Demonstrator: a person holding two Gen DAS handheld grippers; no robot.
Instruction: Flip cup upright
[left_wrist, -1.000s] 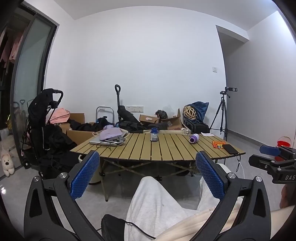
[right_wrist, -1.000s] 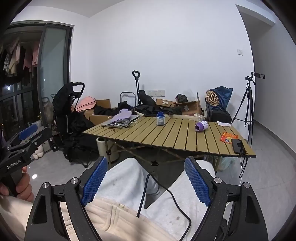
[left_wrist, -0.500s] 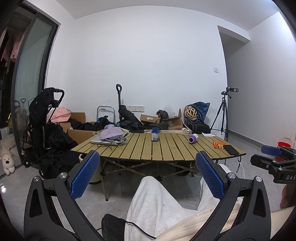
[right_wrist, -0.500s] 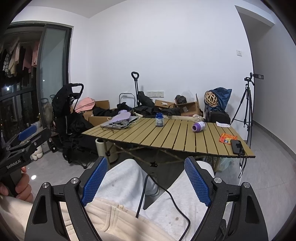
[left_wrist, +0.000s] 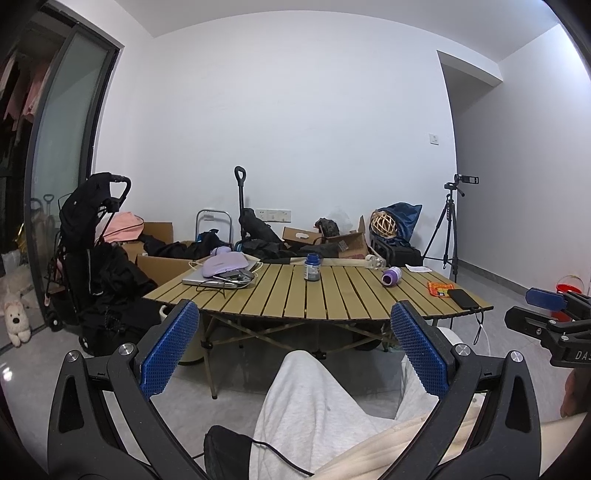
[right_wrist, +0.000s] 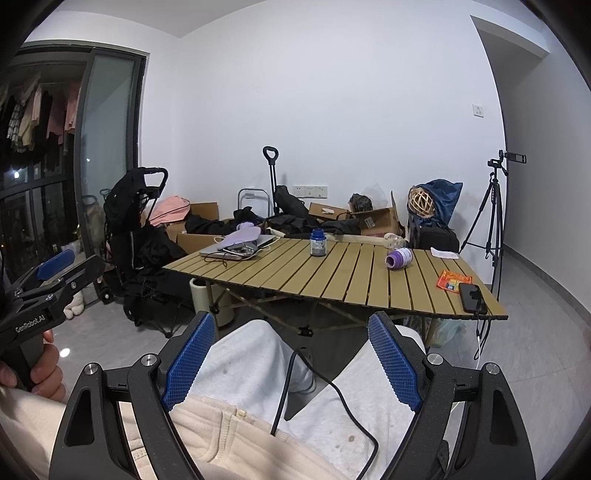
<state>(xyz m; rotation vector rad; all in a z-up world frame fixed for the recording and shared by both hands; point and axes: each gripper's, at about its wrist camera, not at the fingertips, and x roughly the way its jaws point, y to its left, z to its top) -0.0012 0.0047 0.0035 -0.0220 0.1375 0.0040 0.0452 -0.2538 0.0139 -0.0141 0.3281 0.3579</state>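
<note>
A purple cup (left_wrist: 391, 276) lies on its side on the right part of the slatted wooden table (left_wrist: 280, 302); it also shows in the right wrist view (right_wrist: 399, 258). My left gripper (left_wrist: 293, 349) is open and empty, held low over the person's lap, well short of the table. My right gripper (right_wrist: 291, 365) is open and empty too, also over the lap. Each gripper shows at the edge of the other's view.
On the table (right_wrist: 332, 277) stand a dark blue jar (right_wrist: 318, 242), a laptop with a purple cloth (right_wrist: 240, 240), an orange packet (right_wrist: 453, 280) and a black phone (right_wrist: 472, 298). A stroller (right_wrist: 136, 236), boxes, bags and a tripod (right_wrist: 491, 218) ring the table.
Both views have shifted slightly; the table sits a little lower and nearer in frame. Both grippers stay open and empty.
</note>
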